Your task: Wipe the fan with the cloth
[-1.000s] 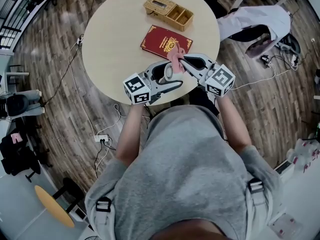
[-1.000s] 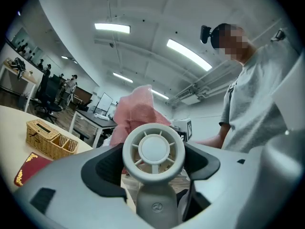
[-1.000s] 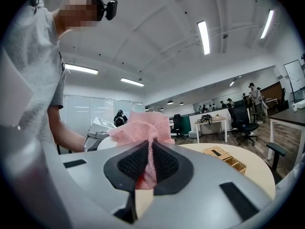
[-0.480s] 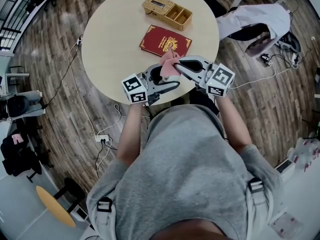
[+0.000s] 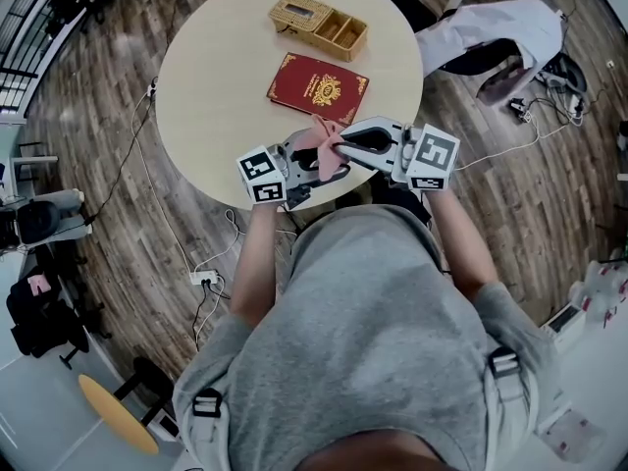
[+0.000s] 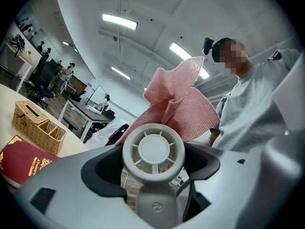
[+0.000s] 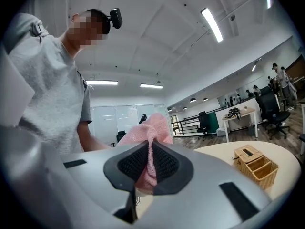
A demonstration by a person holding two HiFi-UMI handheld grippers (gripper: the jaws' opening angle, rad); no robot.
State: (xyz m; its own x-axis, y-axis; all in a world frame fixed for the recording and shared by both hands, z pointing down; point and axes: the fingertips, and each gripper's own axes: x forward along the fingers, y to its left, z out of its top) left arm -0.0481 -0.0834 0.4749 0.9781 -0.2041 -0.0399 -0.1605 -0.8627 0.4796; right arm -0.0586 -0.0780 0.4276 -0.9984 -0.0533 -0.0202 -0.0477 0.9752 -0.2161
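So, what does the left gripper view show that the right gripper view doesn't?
Only the left gripper view shows the small white round fan clamped in the left gripper, and the red gold-printed book on the pale round table. Only the right gripper view shows the right gripper shut on the pink woven cloth. Both show that cloth, the table, the wicker compartment box and the person in a grey T-shirt.

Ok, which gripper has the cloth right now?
The right gripper: its jaws pinch the pink cloth. The left gripper instead clamps the small white fan.
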